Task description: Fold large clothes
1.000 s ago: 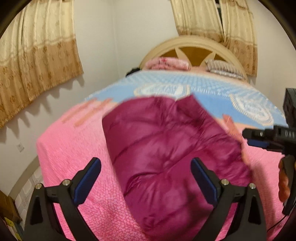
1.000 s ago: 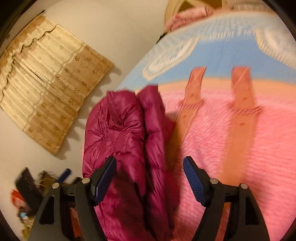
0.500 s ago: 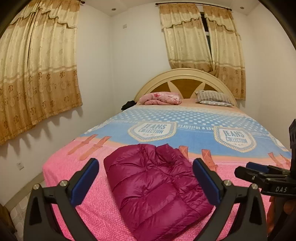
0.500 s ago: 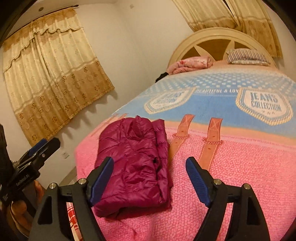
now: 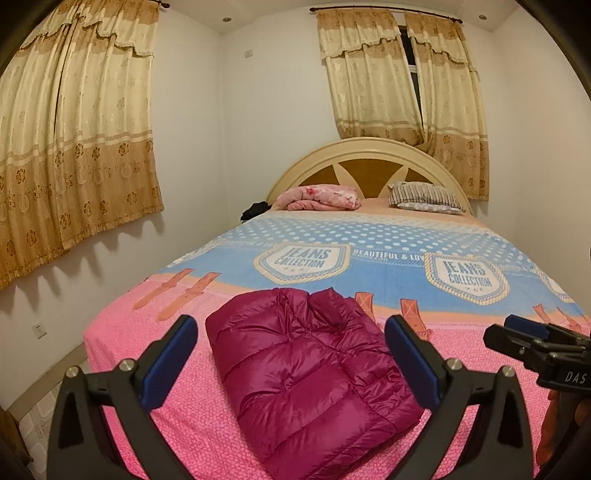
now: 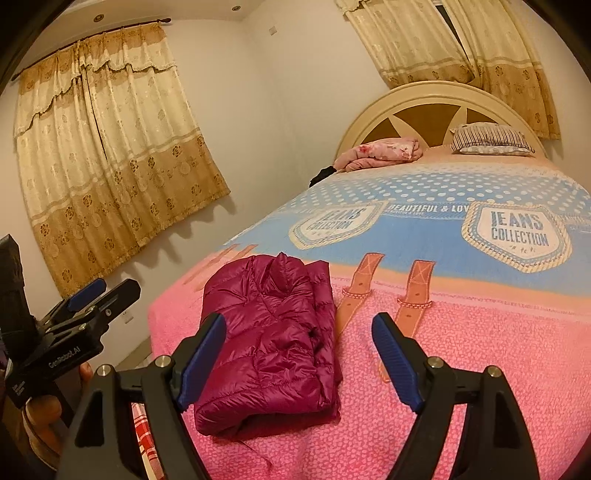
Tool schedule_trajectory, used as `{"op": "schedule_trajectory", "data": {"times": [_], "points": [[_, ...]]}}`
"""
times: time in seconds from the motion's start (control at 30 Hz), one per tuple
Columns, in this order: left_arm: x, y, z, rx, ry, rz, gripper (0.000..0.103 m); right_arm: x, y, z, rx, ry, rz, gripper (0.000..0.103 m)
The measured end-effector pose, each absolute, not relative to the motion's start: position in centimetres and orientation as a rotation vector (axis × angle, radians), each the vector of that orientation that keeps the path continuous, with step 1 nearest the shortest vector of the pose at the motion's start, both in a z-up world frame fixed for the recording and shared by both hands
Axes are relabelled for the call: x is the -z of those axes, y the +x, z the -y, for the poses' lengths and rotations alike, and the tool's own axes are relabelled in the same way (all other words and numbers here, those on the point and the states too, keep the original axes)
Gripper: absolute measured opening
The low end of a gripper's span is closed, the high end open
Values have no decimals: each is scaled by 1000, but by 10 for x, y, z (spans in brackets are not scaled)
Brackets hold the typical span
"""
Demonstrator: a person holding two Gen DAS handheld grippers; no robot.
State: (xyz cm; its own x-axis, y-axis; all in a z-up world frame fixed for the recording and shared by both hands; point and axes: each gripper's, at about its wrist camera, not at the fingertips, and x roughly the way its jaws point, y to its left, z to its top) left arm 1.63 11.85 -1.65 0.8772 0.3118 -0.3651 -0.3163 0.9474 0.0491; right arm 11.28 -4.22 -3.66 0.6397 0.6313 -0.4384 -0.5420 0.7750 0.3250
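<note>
I hold my left gripper (image 5: pixel 288 354) and right gripper (image 6: pixel 299 354) spread apart, empty, above the folded jacket (image 5: pixel 310 373) on the bed (image 5: pixel 369 236); folding looks finished, leaving perhaps a final tidy.

Warm, yellowish indoor light from recessed ceiling lamps (image 5: pixel 154 18); both views sharp, without motion blur; the curtain (image 5: pixel 74 147) throws scalloped shadows on the wall below it; soft sheen on the jacket (image 5: pixel 306 373); strong fisheye bending toward the dark corners; the window gap (image 5: pixel 413 59) looks black, perhaps night outside.
</note>
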Motion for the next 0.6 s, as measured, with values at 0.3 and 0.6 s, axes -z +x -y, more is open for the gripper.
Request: {"op": "schedule_trajectory", "data": {"times": [0.3,0.6], "points": [[18,17,-119,-328,-13,-379,103,39,111,39,-683,164,-569,82],[19,16,-118,-323,-16,-376,103,41,109,38,-680,161,-561,82]]}}
